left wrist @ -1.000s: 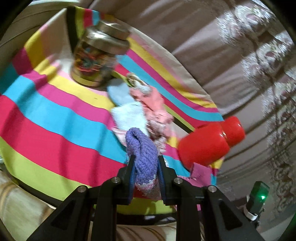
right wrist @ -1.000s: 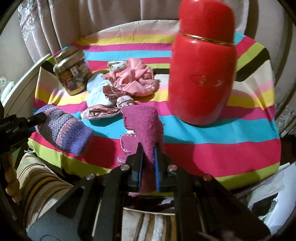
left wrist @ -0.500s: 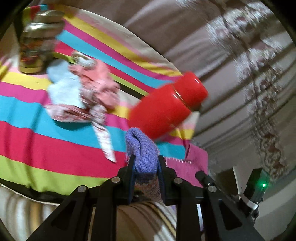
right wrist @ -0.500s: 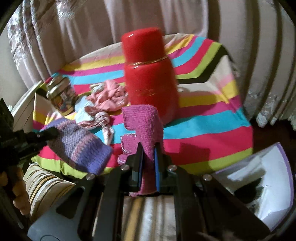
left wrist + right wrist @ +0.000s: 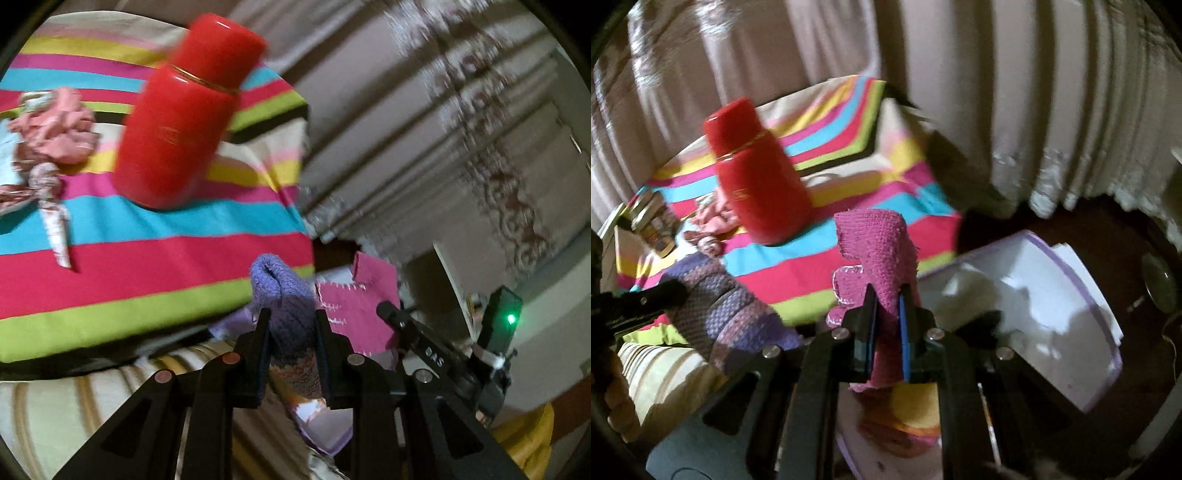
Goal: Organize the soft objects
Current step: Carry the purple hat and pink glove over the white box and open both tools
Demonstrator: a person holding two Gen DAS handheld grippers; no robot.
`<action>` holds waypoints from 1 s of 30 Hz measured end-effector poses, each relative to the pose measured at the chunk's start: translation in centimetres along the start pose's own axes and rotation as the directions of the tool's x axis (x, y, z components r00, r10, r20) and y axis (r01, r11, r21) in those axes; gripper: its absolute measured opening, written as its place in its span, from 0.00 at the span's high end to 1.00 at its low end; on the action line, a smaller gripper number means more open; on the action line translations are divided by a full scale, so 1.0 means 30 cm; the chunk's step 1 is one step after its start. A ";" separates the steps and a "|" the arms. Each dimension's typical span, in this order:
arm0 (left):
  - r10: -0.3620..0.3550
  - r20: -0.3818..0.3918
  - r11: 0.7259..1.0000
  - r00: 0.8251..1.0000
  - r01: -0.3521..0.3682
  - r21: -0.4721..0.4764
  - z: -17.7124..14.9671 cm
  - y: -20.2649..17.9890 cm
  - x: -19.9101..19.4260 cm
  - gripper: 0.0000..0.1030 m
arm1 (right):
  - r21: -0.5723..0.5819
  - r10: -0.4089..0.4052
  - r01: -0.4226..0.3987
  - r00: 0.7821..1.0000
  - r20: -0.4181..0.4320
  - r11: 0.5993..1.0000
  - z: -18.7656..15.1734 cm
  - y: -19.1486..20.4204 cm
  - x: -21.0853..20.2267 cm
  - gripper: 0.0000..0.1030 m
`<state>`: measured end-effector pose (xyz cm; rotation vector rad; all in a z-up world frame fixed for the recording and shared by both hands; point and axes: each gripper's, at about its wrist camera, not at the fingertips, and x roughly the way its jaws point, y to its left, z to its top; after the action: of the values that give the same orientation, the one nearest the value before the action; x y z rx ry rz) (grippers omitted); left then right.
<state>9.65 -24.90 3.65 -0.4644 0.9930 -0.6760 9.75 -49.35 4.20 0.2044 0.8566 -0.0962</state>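
So right now both hands are loaded. The left hand-held gripper (image 5: 291, 332) is clamped on a purple knit piece (image 5: 286, 306) (hat or sock, can't tell), and the right hand-held gripper (image 5: 886, 321) is squeezed fully closed on a magenta knit piece (image 5: 879, 254). Both bits of knitwear hang in the air just past the near edge of the desk with the striped cloth (image 5: 147, 258), and a white bin with a lilac rim (image 5: 1052, 314) sits lower down on the right. My guess is that's where the soft stuff goes.

What could go sideways:

- Most of each knit flops loose outside the jaws, so a dangling end could drape over the bin's rim instead of landing inside.
- The red flask (image 5: 181, 114) stands close to that desk edge. A trailing end or a careless swing could clip it and knock it over.
- The two grippers are close together, so they might bump or tangle the fabric.
- The pink clothes pile (image 5: 55, 129) still sits on the desk, so the job looks far from done.
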 end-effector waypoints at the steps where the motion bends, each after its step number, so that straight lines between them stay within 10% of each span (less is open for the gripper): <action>1: -0.006 -0.017 1.000 1.000 0.007 0.017 -0.014 -0.027 0.015 0.78 | 0.015 -0.013 0.013 1.000 -0.004 1.000 -0.007 -0.030 -0.003 0.87; 7: -0.053 -0.121 0.992 0.991 0.066 0.106 -0.074 -0.158 0.117 0.78 | 0.068 -0.065 0.066 0.998 -0.016 0.995 -0.030 -0.143 -0.024 0.87; 11: -0.081 -0.227 0.983 0.970 0.115 0.143 -0.103 -0.197 0.175 0.51 | 0.097 -0.106 0.107 0.994 -0.022 0.989 -0.032 -0.194 -0.048 0.86; 18: -0.056 -0.204 0.986 0.977 0.086 0.145 -0.088 -0.173 0.166 0.48 | 0.124 -0.132 0.135 0.991 -0.034 0.983 -0.030 -0.228 -0.058 0.66; 30: -0.020 -0.132 0.988 0.991 0.040 0.152 -0.037 -0.139 0.095 0.48 | 0.043 -0.098 0.100 0.994 -0.041 0.994 -0.021 -0.132 -0.040 0.65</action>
<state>8.47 -29.91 4.05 -0.3028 1.0491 -0.8119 7.84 -53.07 4.15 0.2066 0.9036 -0.2053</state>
